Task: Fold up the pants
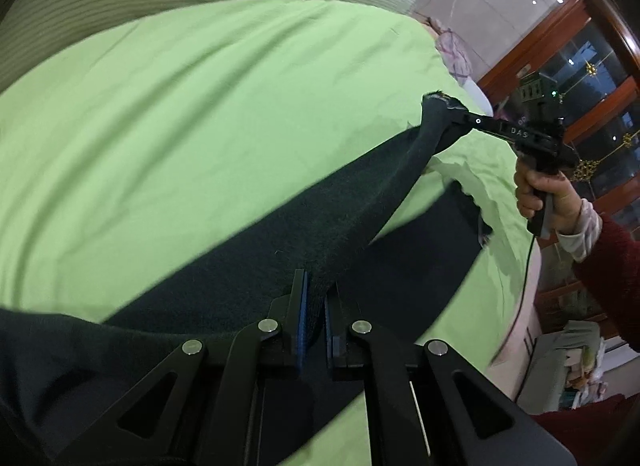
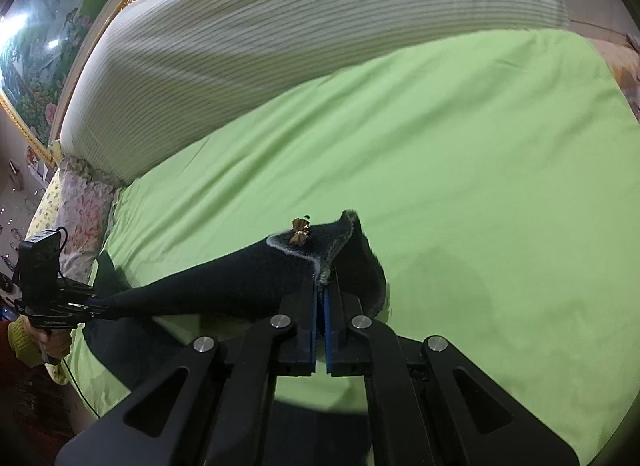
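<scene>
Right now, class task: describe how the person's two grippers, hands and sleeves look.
Both the left gripper and right gripper are black linkages with silver rivets and blue finger pads. The right one shows white "DAS" lettering, a trailing cable, and a dark red sleeve over a pale cuff.

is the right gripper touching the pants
Touching. In the right wrist view the right gripper has its fingers shut on the frayed hem of the dark pants, lifting that leg above the green sheet.

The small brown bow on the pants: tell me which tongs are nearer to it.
Right. The right tongs grip the pants just below the bow; the left tongs hold the far end.
</scene>
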Motion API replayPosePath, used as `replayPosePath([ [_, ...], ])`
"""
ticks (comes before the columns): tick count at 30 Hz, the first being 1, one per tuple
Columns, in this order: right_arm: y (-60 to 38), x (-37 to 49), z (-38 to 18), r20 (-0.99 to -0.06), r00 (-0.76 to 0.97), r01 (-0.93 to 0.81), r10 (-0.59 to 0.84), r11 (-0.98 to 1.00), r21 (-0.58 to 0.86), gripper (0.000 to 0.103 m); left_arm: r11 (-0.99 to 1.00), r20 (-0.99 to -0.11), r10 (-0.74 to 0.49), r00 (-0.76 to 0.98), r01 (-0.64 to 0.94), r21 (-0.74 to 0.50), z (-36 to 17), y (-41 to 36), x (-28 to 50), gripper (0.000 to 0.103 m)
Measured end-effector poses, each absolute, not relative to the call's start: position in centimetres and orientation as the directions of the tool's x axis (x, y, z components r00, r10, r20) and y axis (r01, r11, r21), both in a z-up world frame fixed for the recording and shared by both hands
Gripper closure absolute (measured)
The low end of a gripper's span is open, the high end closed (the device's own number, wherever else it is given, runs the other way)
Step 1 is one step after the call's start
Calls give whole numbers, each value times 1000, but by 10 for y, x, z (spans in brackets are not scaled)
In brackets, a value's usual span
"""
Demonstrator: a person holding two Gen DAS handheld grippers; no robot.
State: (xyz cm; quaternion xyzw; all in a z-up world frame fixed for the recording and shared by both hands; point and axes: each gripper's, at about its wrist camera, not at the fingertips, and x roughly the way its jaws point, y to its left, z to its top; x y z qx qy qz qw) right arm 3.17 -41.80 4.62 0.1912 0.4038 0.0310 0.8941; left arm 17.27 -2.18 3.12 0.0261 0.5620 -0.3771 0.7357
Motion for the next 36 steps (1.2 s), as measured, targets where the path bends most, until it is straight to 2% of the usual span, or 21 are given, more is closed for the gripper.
replayPosePath([
  [13, -391, -38, 39, -733, 667, 143, 138, 941, 308, 100, 705, -847, -528, 65, 589, -395, 16, -22, 110, 98],
  [21, -376, -45, 8, -815, 576, 185, 57, 963, 197, 100, 722, -854, -518, 56, 563, -401, -12, -13, 98, 98],
  [25, -376, -44, 2, -828, 560, 231, 21, 956, 181, 100, 736, -865, -496, 70, 563, -376, -22, -13, 89, 96],
  [27, -378, -45, 1, -836, 548, 276, 2, 944, 183, 96, 742, -871, -487, 74, 562, -367, -25, -12, 87, 96],
  [30, -386, -50, 3, -843, 536, 358, -42, 916, 183, 86, 759, -881, -468, 66, 541, -362, -29, -13, 82, 89],
  [35, -392, -71, 24, -794, 601, 443, -85, 863, 243, 83, 782, -880, -473, 28, 474, -406, -34, -1, 77, 67],
  [36, -391, -73, 29, -780, 620, 451, -84, 852, 266, 80, 783, -875, -483, 25, 460, -419, -34, 3, 75, 65],
])
